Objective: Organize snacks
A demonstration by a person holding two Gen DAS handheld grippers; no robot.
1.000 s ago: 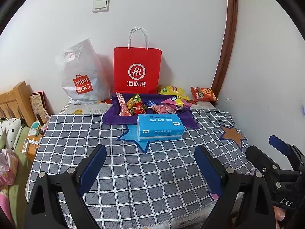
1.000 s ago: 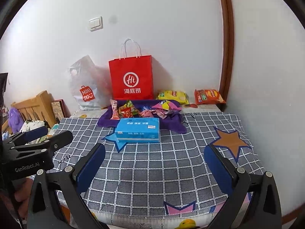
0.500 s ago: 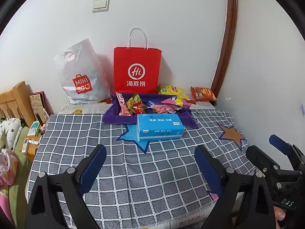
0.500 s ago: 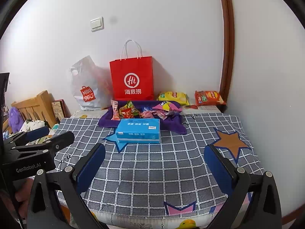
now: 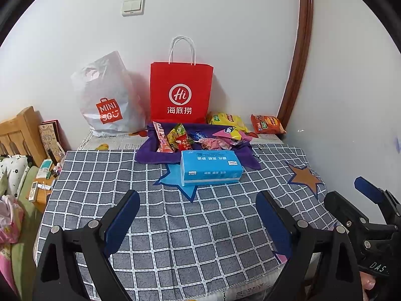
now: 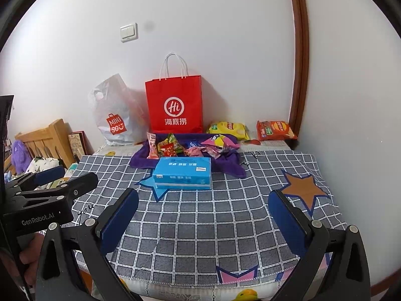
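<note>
Snacks are piled on a purple cloth at the counter's far side, behind a blue tissue pack, well apart from both tongs. Left tongs and right tongs are held spread, empty. Little is changed from 1 second earlier.

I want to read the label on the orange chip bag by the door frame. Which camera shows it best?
The right wrist view: the orange chip bag appears larger and faces the camera more squarely. The left wrist view shows it smaller, near the frame's base.
</note>
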